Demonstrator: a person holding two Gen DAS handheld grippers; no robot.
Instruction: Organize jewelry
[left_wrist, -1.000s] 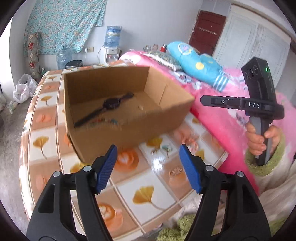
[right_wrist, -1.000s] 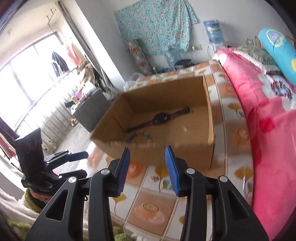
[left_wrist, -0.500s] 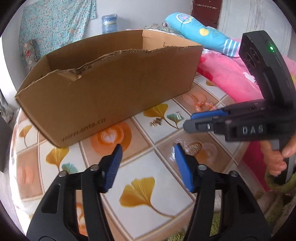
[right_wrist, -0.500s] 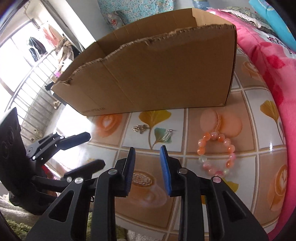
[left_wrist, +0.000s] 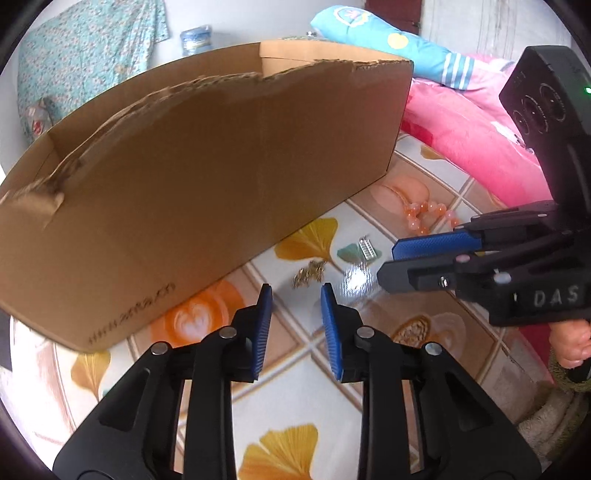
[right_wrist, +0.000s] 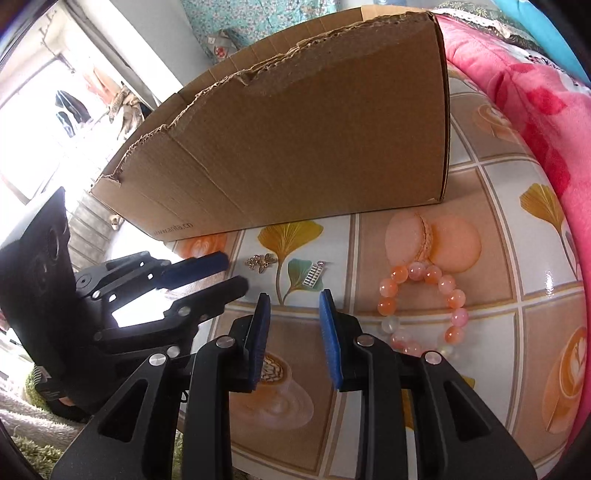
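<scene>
A brown cardboard box (left_wrist: 207, 177) stands on the patterned table; it also fills the top of the right wrist view (right_wrist: 303, 140). In front of it lie a small gold charm (left_wrist: 308, 275) (right_wrist: 260, 261), a small silver clasp (left_wrist: 367, 250) (right_wrist: 314, 275) and an orange bead bracelet (left_wrist: 424, 216) (right_wrist: 424, 306). My left gripper (left_wrist: 295, 295) is open and empty, low over the table just short of the gold charm. My right gripper (right_wrist: 293, 302) is open and empty, just short of the silver clasp. Each gripper shows in the other's view, the right one (left_wrist: 388, 258) and the left one (right_wrist: 232, 273).
A pink flowered blanket (right_wrist: 535, 92) borders the table's right side, with a blue pillow (left_wrist: 388, 44) behind it. The table (right_wrist: 491, 369) has a tiled print of leaves and coffee cups. Green carpet shows below the near edge (right_wrist: 37, 450).
Both grippers have dropped from above the box to low over the table in front of it. The left jaws have narrowed. The box interior and its watch are now hidden.
</scene>
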